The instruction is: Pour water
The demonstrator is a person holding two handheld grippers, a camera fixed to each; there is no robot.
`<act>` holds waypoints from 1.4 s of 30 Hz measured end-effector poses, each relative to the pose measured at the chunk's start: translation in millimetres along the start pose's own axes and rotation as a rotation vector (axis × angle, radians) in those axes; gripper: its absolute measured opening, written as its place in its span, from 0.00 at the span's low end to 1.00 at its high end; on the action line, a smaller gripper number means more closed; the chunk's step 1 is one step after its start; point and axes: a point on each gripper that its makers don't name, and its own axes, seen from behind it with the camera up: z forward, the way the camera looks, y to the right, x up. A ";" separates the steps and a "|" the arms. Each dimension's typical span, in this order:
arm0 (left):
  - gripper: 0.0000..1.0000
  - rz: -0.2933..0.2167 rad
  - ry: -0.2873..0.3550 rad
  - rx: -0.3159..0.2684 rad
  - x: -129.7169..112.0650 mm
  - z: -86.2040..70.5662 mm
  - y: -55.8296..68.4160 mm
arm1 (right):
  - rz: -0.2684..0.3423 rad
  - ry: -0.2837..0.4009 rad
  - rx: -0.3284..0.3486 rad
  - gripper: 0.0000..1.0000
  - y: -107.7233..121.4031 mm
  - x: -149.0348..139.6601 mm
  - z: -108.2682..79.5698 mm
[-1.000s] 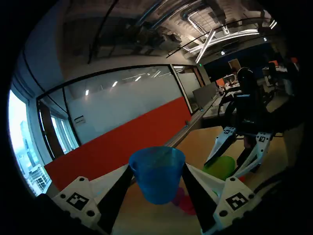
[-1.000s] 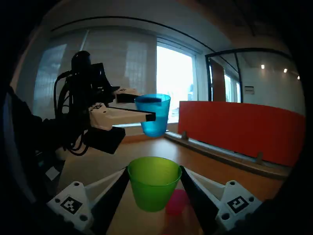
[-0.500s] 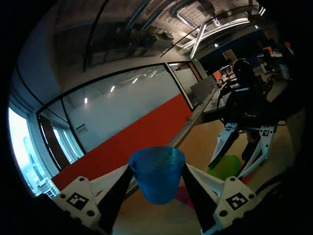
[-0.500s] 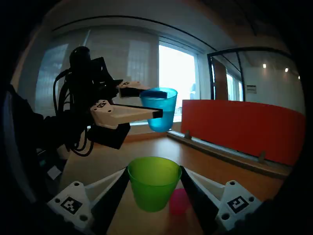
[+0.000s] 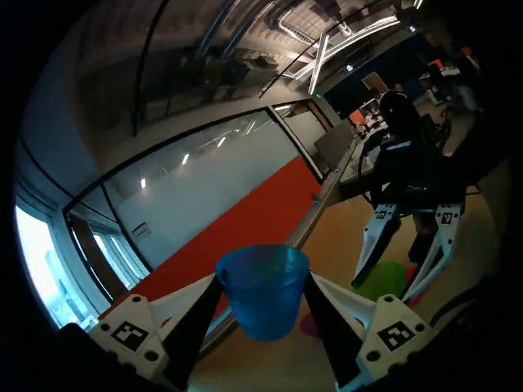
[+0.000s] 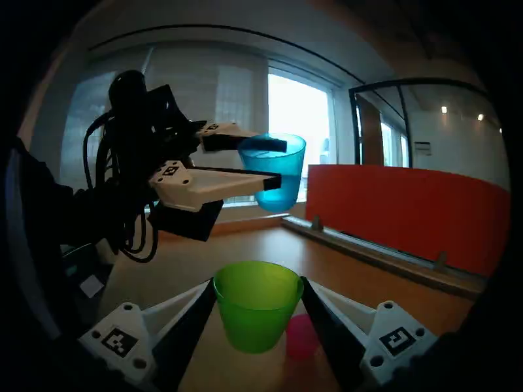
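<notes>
Wooden table [image 6: 189,261] in an office, with an orange partition [image 6: 405,209] along its far edge and a bright window [image 6: 297,111] behind. The right gripper [image 6: 257,286] is clenched on a green cup [image 6: 257,310], both fingers pressing on its sides; the cup is upright, and whether its bottom touches the table I cannot tell. Just beside it, lower, is a small pink thing [image 6: 302,334], too blurred to name. The left gripper [image 5: 263,281] grasps a blue cup [image 5: 263,304] in the same way, one finger on each side. In the right gripper view this blue cup hangs in the air, higher than the green cup and beyond it, well apart, a little tilted; whether it holds water I cannot tell.
</notes>
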 end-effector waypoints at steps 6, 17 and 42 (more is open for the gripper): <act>0.85 0.070 0.006 -0.004 7.2 -3.5 4.5 | -0.004 -0.006 -0.002 0.94 -0.3 -3.0 1.2; 0.85 0.152 0.017 0.000 13.6 -5.1 8.7 | -0.012 -0.005 -0.001 0.94 -0.5 -2.6 0.4; 0.85 0.330 0.039 0.003 25.5 -3.8 16.5 | -0.030 -0.003 0.002 0.94 -2.9 2.4 0.0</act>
